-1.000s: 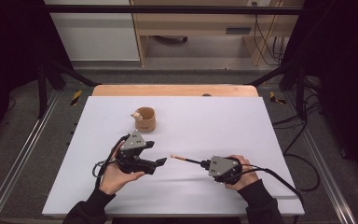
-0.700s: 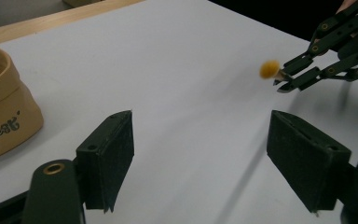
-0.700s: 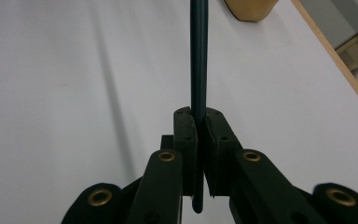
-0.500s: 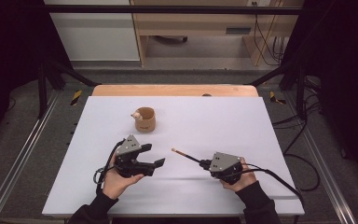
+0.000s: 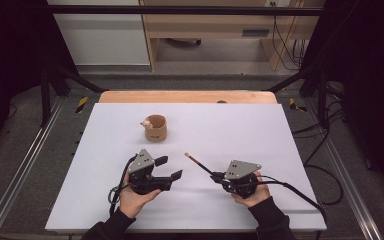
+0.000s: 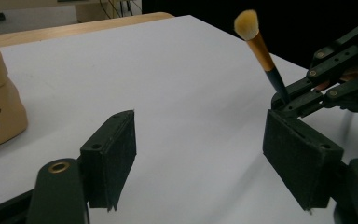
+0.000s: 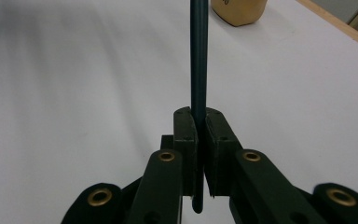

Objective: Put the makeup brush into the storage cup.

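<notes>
High view: white tabletop (image 5: 290,130) with a wooden strip along its far edge. A tan cup (image 5: 155,128) stands on the sheet, left of centre and toward the far edge, with something small and pale at its rim; what it is cannot be told.

Right gripper (image 5: 219,176), held in the person's right hand (image 5: 250,192) near the front edge, right of centre. Jaws closed tight on the dark handle of a makeup brush (image 5: 198,164). The brush sticks out from the jaw tips toward the far left, bristle end pointing toward the cup but well apart from it.

Right gripper view: the two jaw pads clamp the brush handle (image 7: 199,60) near its butt end; a short stub of handle shows below the pads. The cup (image 7: 238,11) sits beyond, slightly right of the handle's line.

Left gripper (image 5: 170,167), held in the left hand (image 5: 132,196) near the front edge, left of centre. Jaws wide apart, nothing between them.

Left gripper view: only bare white sheet lies between the two pads. The brush (image 6: 259,46) rises at upper right, tilted, yellow bristles uppermost, orange ferrule below, dark handle running down into the right gripper (image 6: 286,99). The cup (image 6: 0,100) is at the left edge of this view.

Brush tip lies just beyond and to the right of the left gripper's jaws, not touching them.
</notes>
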Tool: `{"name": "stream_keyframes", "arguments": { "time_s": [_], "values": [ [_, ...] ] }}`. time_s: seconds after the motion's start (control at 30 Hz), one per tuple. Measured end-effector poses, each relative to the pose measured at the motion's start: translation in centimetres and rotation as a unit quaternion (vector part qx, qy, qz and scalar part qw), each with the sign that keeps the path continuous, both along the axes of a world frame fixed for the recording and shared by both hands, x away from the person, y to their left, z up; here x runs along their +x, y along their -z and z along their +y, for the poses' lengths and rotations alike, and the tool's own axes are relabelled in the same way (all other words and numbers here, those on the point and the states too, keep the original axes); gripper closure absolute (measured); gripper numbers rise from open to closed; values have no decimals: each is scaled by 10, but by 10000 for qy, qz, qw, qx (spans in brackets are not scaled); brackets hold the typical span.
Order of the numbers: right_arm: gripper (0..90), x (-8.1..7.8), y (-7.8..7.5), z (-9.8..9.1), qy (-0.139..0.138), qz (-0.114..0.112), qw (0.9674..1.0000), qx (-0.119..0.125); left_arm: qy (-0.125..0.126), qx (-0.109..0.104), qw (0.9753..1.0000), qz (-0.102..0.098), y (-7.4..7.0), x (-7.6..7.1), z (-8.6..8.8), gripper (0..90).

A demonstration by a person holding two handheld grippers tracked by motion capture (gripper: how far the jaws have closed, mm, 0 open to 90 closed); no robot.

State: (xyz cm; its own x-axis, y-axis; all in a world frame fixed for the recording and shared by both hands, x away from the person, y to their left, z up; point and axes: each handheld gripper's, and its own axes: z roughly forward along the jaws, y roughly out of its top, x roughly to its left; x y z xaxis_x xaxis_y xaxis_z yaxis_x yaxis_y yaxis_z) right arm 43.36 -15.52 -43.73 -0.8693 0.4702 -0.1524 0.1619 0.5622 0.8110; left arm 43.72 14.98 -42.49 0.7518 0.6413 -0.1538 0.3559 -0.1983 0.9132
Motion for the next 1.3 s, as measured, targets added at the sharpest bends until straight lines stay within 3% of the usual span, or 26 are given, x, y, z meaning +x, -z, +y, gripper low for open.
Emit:
{"name": "stream_keyframes", "arguments": {
  "time_s": [0.37,0.6,0.73,0.97,1.3],
  "values": [
    [848,1,2,4,146,288,9991,275,-111,-346,9993,-56,2,-2,-9,285],
    [848,2,2,4,245,297,9986,354,-150,-660,9977,45,2,-2,-16,304],
    [848,2,3,5,287,331,9983,383,-224,-713,9972,52,3,-1,-21,311],
    [848,1,1,4,424,339,9974,465,-401,-997,9942,72,1,2,-27,325],
    [848,1,0,5,513,313,9966,555,-335,-1132,9930,58,-2,4,-43,350]
  ]
}}
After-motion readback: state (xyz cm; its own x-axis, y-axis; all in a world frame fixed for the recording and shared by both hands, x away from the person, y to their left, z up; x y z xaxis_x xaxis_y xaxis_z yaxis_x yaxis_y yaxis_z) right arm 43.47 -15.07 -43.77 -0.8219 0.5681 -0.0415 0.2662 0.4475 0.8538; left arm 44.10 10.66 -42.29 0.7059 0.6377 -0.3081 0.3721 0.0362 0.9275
